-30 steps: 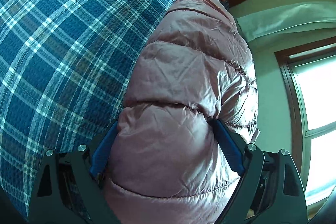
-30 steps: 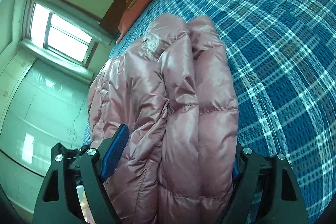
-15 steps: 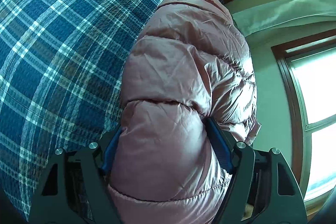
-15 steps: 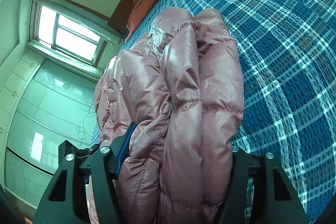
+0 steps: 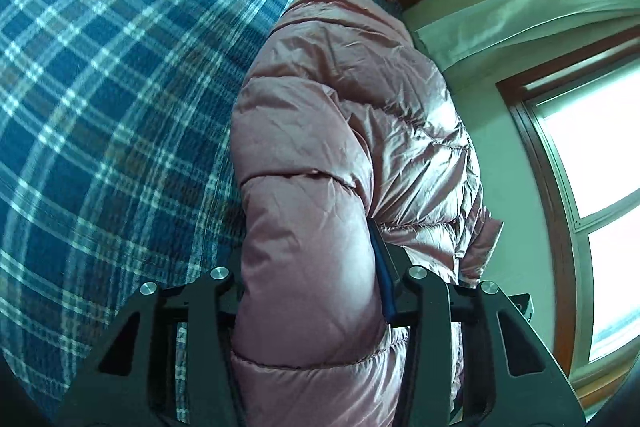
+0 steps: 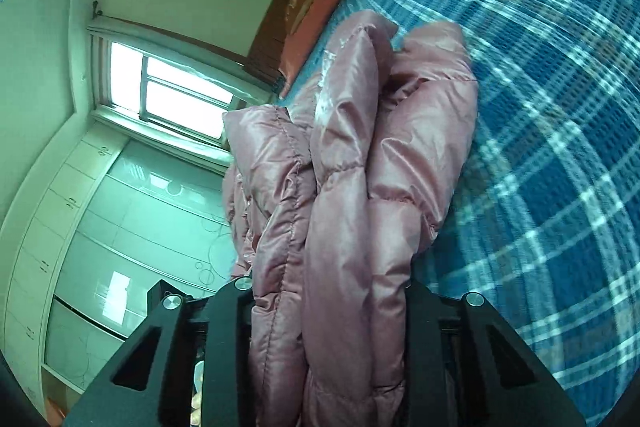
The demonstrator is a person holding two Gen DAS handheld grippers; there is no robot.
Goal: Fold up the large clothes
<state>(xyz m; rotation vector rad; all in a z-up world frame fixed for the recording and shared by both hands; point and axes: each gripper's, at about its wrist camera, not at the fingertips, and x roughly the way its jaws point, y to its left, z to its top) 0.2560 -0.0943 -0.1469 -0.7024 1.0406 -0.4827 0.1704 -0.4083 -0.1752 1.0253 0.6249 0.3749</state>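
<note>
A puffy, quilted pink down jacket [image 5: 344, 131] lies bunched along the edge of a bed covered in a blue-and-white plaid blanket [image 5: 112, 99], on the side nearer the window [image 5: 600, 163]. It is already doubled over itself: the right wrist view shows several padded layers [image 6: 360, 187] stacked side by side, so at least one fold looks made.

The left hand-held gripper [image 5: 312, 267] has its jaws closing on a thick padded section at the near end, the fabric bulging between them. The right hand-held gripper [image 6: 332, 291] is likewise closing, its jaws squeezing the gathered layers.

Judging from this, the grasp for the next fold is being taken. What remains is lifting or turning the bundle over, squaring it and flattening it on the blanket, since the stack looks loose and uneven.
</note>
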